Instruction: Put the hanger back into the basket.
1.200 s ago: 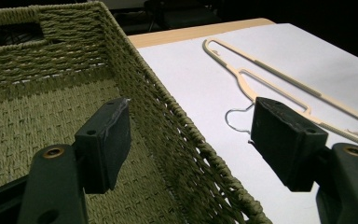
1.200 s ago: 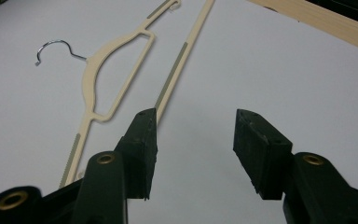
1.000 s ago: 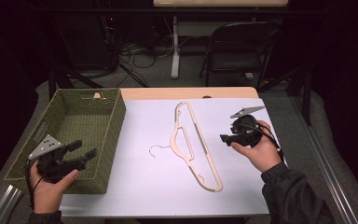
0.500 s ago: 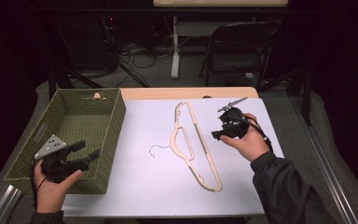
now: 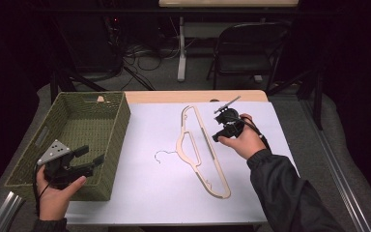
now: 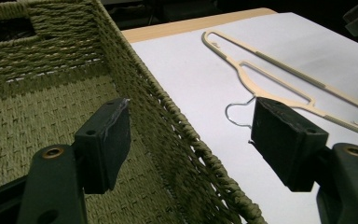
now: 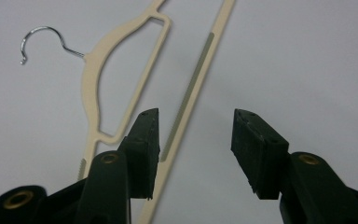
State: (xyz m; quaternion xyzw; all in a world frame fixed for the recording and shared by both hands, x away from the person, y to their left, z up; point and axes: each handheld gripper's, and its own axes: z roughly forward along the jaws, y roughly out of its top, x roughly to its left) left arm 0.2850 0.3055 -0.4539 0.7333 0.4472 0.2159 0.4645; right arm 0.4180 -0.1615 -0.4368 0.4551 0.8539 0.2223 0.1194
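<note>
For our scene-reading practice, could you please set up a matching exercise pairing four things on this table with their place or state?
Things:
1. clothes hanger
2. woven basket
3. left gripper
4. right gripper

Places or states:
A. green, at the table's left
B. open, poised beside the hanger's straight bar
C. cream, flat on the white sheet
D. open, its jaws either side of the basket's wall

Pairs: 1-C, 2-A, 3-D, 4-B

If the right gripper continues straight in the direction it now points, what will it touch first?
Probably the hanger: the right gripper has open jaws, and the hanger's straight bar runs between them. Depth is unclear, so it might meet the white table cover beside the bar.
</note>
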